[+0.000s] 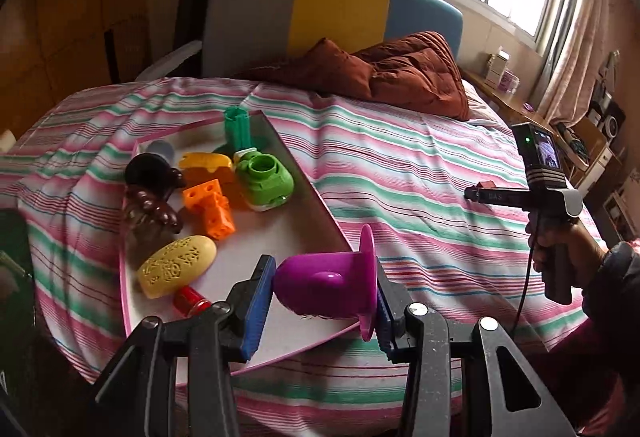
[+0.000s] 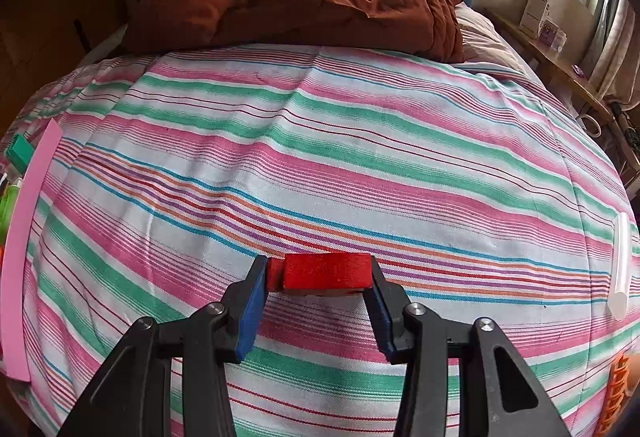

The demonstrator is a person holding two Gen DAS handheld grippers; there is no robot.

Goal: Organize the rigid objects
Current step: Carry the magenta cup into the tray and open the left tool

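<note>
Here we see the left gripper [image 1: 326, 301] clenched on a purple cup [image 1: 326, 283], which lies sideways between the blue fingers [image 1: 256, 311], its rounded bottom against the left pad and its wide rim against the right one. It hangs over the near right corner of a white tray with a pink rim [image 1: 280, 333] that lies on the bed's striped sheet [image 1: 420, 177]. On the tray, from near to far, we find a small red piece [image 1: 191, 300], a yellow oval case [image 1: 176, 271], a dark brown toy [image 1: 154, 193], orange cheese blocks [image 1: 210, 207], a yellow piece [image 1: 206, 162], a green toy shoe [image 1: 264, 181] and a green upright piece [image 1: 237, 129].

The right gripper [image 2: 320, 277] grasps a red block [image 2: 326, 271], pinched between both fingers above the sheet, well to the right of the tray, whose pink rim [image 2: 24, 237] shows at the left edge of the right wrist view. From the left wrist view we see that gripper [image 1: 478, 193] at the far right, carried by a hand [image 1: 568, 249].

A rust-brown quilt [image 1: 400, 73] lies bunched at the far end of the bed.
</note>
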